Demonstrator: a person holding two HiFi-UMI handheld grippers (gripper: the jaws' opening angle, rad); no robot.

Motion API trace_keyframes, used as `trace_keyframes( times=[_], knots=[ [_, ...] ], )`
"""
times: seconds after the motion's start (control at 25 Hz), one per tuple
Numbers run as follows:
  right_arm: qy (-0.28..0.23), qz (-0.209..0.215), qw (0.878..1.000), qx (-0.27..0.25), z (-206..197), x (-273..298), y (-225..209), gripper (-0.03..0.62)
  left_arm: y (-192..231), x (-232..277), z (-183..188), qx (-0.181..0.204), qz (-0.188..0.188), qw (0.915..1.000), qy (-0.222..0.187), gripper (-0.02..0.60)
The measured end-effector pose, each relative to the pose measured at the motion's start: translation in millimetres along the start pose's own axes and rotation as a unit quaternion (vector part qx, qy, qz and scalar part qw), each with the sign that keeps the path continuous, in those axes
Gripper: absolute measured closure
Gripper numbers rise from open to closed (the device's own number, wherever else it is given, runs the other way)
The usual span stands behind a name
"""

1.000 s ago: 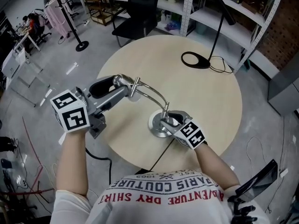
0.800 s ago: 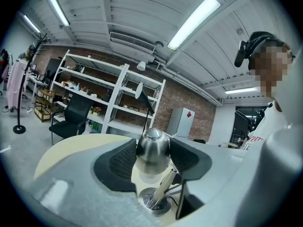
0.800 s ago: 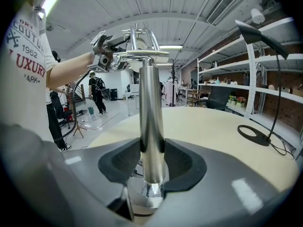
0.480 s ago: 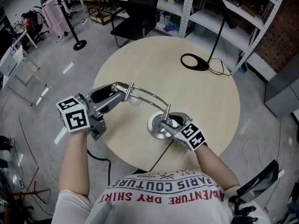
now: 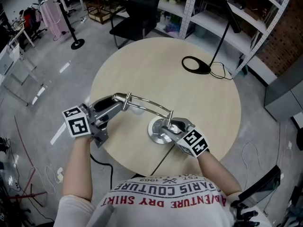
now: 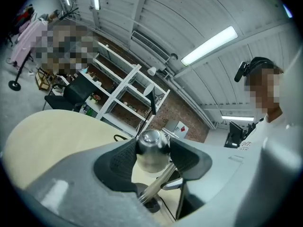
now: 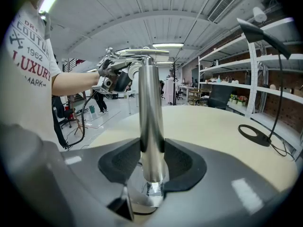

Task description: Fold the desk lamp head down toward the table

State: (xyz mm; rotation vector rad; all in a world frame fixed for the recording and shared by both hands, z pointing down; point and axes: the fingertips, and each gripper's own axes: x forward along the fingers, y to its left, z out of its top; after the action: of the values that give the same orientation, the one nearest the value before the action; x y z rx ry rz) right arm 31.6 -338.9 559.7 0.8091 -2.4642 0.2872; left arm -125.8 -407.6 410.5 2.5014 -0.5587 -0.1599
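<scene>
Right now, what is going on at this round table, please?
A person holds a gripper in each hand and works on a chrome desk lamp on the round table. The right gripper clamps the lamp's upright post just above its base. The left gripper grips the lamp head, with the lamp's arm about level. A black lamp stands at the far edge.

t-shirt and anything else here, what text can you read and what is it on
"PARIS COUTURE", upside down in the head view: white t-shirt.
"ADVENTURE DRY SHIRT": t-shirt, next line.
"LUXURY": t-shirt, right gripper view.
Year on the t-shirt: too small to be sure.
Marker cubes: square patterns, no words.
Sign on the brick wall: too small to read.
</scene>
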Motion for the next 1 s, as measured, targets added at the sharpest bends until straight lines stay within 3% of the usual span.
trace_keyframes(
  times=[0.4,1.0],
  knots=[
    [0.000,0.000,1.000,0.003,-1,-2,-1,0.438,18,0,-24,-0.056,-0.032,0.9974,-0.032,0.359],
    [-0.012,0.003,1.000,0.005,0,-1,1,0.437,40,2,-65,-0.145,-0.080,0.9824,-0.086,0.359]
  ],
)
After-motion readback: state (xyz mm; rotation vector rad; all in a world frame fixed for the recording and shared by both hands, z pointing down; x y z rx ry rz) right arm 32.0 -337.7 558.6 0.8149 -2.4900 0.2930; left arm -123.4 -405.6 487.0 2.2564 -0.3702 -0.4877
